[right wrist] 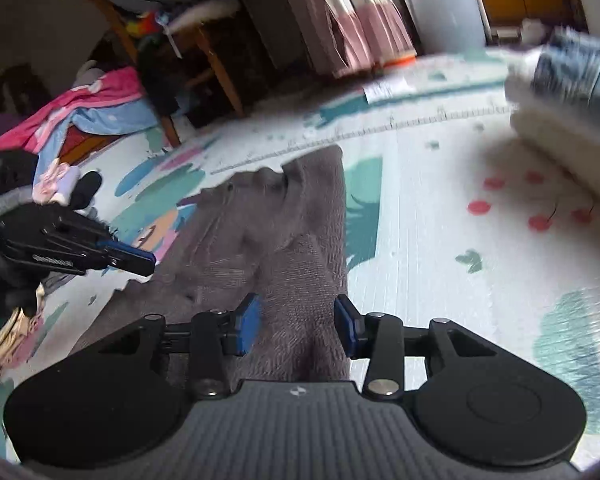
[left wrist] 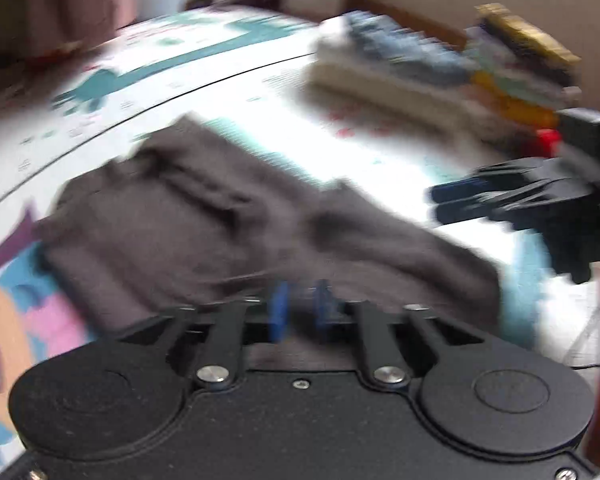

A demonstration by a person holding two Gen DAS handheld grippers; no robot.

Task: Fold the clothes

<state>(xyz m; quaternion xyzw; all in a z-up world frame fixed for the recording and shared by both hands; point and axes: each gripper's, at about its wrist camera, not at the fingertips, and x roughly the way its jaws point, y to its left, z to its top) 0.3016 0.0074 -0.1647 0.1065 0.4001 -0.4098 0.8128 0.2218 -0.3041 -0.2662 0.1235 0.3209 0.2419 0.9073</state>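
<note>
patterned mat under grey garment; right claw apart, left claw nearly together.

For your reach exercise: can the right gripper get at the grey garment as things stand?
Probably yes: the right gripper is open, with the grey garment lying directly between its fingers, nothing in the way.

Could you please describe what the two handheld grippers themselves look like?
The left gripper and right gripper match: matte black bodies, two round side housings, black linkage bars with silver pivot screws, blue finger pads. The right one's ribbed grey top carries a small white logo.
</note>
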